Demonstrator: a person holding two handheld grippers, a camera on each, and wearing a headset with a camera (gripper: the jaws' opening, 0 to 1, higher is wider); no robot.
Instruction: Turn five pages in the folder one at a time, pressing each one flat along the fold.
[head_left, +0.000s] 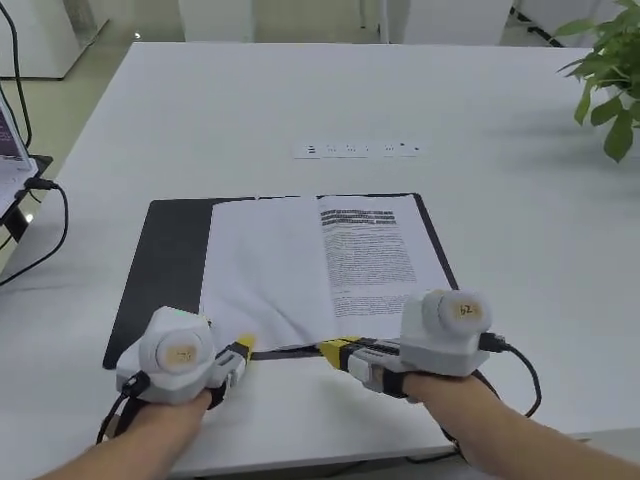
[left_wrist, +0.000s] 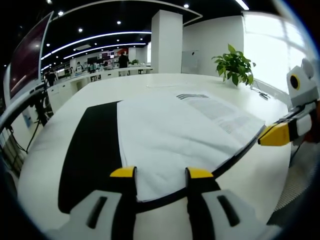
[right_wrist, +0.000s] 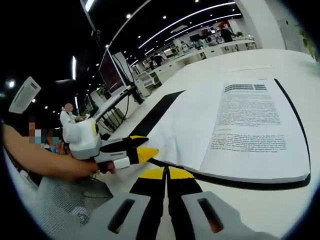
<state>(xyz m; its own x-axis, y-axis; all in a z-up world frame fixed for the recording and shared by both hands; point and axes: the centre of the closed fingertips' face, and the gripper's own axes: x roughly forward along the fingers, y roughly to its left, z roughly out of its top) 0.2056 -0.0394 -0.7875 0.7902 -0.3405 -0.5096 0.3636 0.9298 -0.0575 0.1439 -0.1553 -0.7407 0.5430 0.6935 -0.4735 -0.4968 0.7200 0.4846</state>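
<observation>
A black folder (head_left: 170, 260) lies open on the white table, with a blank sheet (head_left: 265, 265) on its left half and a printed page (head_left: 370, 250) on its right half. At the folder's near edge my left gripper (head_left: 243, 347) points right. Its own view shows it open (left_wrist: 161, 173), with the blank sheet's near edge (left_wrist: 170, 130) just beyond the yellow tips. My right gripper (head_left: 333, 350) points left along the same edge, close to the fold. In its own view it is shut (right_wrist: 166, 173) on nothing, just short of the printed page (right_wrist: 250, 125).
A white socket strip (head_left: 358, 149) is set into the table beyond the folder. A potted plant (head_left: 610, 70) stands at the far right. A black cable (head_left: 50, 230) runs over the left table edge. Screens and people are in the background hall.
</observation>
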